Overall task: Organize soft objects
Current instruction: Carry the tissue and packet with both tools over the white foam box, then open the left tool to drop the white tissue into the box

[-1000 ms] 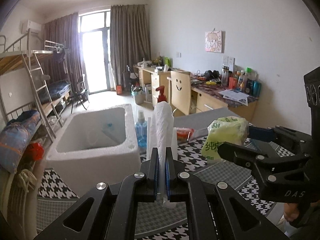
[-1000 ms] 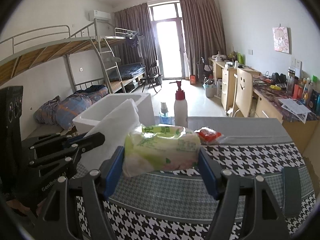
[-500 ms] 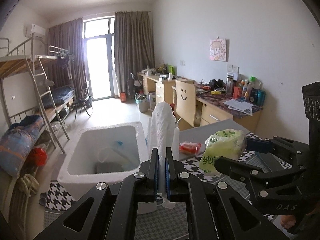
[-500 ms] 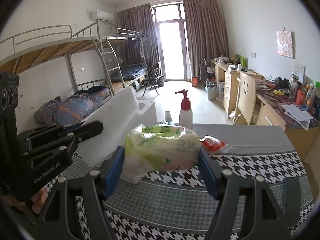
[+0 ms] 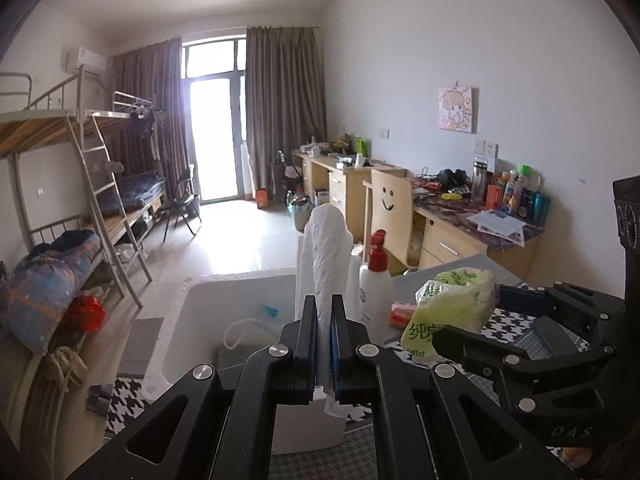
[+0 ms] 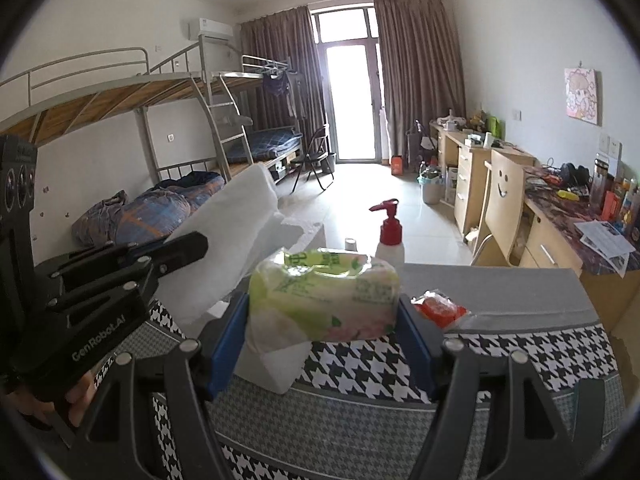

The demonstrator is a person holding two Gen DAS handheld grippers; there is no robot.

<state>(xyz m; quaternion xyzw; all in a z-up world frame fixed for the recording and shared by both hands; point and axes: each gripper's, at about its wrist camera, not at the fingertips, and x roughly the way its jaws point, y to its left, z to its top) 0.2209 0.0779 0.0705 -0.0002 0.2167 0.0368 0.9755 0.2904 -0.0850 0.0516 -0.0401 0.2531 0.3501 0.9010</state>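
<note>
Left wrist: foam box [image 5: 188, 304] holds grey bag [image 5: 236, 354]; left tool [image 5: 324, 332] clamps white towel [image 5: 326, 248]; right tool [image 6: 324, 328] grips tissue pack [image 6: 324, 296]

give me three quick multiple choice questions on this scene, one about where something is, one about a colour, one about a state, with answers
1. Where is the small red packet?
A. on the table, right of the green tissue pack
B. inside the white foam box
C. on the bunk bed

2. What colour is the pump top of the white bottle?
A. blue
B. red
C. yellow

3. What is the left gripper doing?
A. standing wide open with nothing in it
B. lying flat on the table
C. shut on a white paper towel pack

Answers:
1 A, the packet lies on the grey strip of the tablecloth beside the tissue pack that the right gripper holds.
2 B, the pump head is red in both views.
3 C, its blue pads pinch the white pack, which stands up above them.
</note>
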